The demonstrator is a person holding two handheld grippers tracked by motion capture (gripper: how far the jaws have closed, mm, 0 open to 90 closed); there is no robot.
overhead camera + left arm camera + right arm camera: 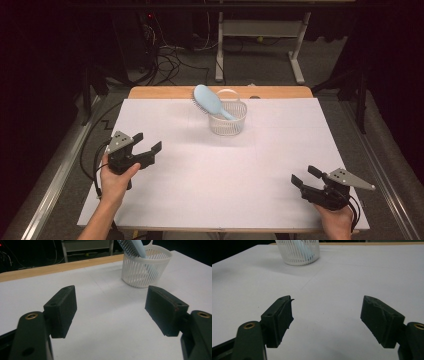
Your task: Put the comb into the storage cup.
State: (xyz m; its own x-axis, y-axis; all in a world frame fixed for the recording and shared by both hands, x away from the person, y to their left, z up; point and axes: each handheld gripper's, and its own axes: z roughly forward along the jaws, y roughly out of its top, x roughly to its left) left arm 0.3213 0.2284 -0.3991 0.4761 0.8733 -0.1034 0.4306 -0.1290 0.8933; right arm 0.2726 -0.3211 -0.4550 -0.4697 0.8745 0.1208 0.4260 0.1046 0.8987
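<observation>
Far centre of the white-covered table (200, 190): a small white slotted plastic basket (228, 121), upright, just short of the bare wooden far edge (165, 92). Inside it, a light blue plastic hairbrush (210, 101), handle down in the basket, bristled head sticking out and leaning to the far left over the rim. Near left: left gripper (148, 145), raised off the sheet, jaws wide apart, nothing between, aimed toward the basket. Near right: right gripper (305, 176), low by the table's near edge, jaws likewise wide and empty. Both well apart from basket and brush.
</observation>
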